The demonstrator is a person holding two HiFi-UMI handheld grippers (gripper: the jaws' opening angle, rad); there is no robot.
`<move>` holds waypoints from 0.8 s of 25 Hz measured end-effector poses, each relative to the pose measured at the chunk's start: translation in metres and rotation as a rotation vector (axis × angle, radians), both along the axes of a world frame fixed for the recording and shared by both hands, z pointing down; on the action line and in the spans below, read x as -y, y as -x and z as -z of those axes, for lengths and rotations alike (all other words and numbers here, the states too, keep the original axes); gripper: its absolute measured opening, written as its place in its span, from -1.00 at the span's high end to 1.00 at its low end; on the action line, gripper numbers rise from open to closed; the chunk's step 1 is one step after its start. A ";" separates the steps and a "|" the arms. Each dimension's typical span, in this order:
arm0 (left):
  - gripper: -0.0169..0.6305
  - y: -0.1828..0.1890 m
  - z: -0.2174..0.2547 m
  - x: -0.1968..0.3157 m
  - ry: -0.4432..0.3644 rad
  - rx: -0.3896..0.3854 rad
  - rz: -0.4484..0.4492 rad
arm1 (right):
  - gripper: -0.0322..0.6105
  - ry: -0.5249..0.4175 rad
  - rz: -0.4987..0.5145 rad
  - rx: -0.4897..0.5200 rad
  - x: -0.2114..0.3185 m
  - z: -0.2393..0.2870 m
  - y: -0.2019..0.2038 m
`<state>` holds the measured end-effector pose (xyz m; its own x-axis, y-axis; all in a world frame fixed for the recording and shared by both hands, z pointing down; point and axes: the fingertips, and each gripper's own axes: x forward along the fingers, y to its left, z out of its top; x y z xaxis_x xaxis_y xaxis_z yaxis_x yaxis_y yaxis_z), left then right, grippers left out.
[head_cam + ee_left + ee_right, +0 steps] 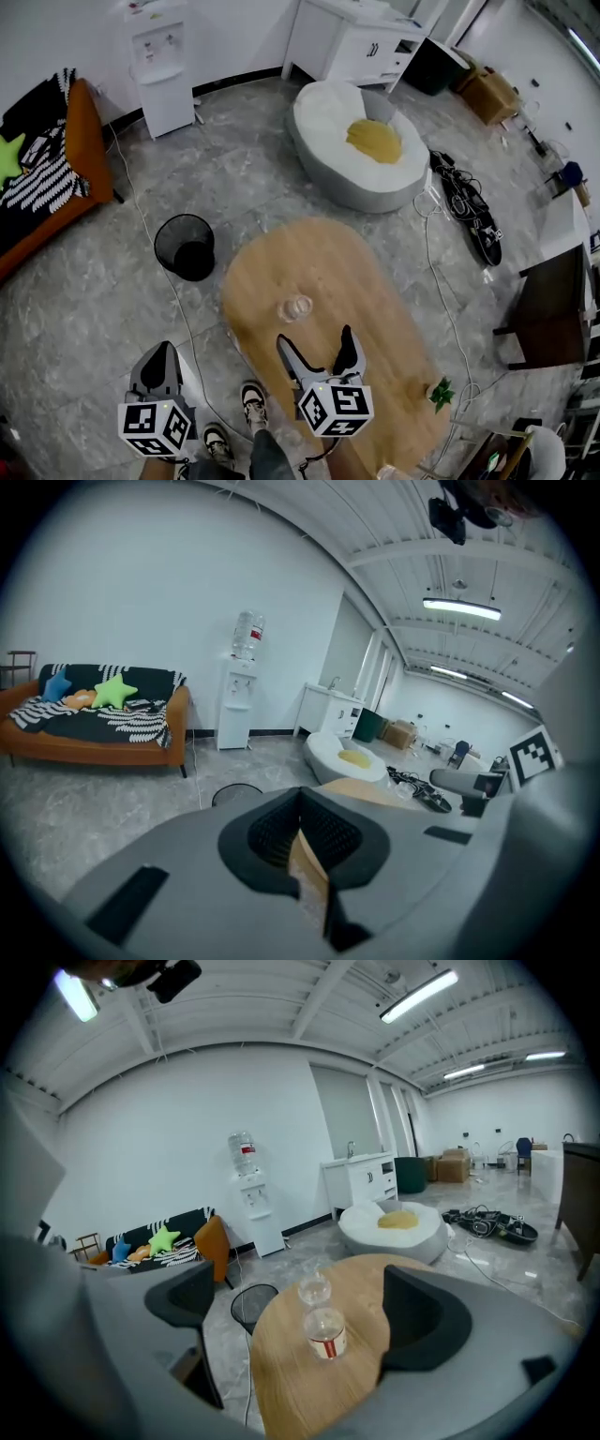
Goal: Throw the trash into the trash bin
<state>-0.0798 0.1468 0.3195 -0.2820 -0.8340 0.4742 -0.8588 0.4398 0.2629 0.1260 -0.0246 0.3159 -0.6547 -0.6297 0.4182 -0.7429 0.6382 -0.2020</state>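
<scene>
**While the bottle lies on the tabletop, nothing has reached the bin**

Since the clear plastic bottle [294,307] with its red label lies near the middle of the tabletop [323,258], the task looks barely begun: no trash is lifted, and none shows in the bin.

The right tool [314,337] hangs over the near part of the tabletop with its jaws wide apart. The right gripper view shows the bottle straight ahead between them, out beyond the tips and not touched.

The left tool [161,354] sits off the near-left edge of the tabletop, above the floor. Its jaws are together with nothing between them.

The black mesh bin [157,246] stands on the floor just off the far-left edge of the tabletop, upright and with an open mouth.

By my reading, every step is left to do: closing the right tool on the bottle, lifting it, carrying it past that far-left edge, and letting go over the bin.
</scene>
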 end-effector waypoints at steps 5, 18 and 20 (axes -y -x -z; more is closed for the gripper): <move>0.98 -0.004 -0.053 -0.003 0.036 -0.025 0.006 | -0.86 0.042 0.020 -0.053 0.005 -0.064 0.002; 0.98 0.008 -0.117 -0.007 0.098 -0.069 0.063 | -0.85 0.093 0.049 -0.123 0.032 -0.158 0.020; 0.98 0.013 -0.120 -0.004 0.098 -0.068 0.070 | -0.82 0.098 0.052 -0.134 0.033 -0.164 0.024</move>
<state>-0.0926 0.1511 0.4390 -0.3026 -0.7621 0.5724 -0.8067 0.5246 0.2721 0.1023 -0.0579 0.4796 -0.6195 -0.5483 0.5618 -0.7337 0.6589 -0.1660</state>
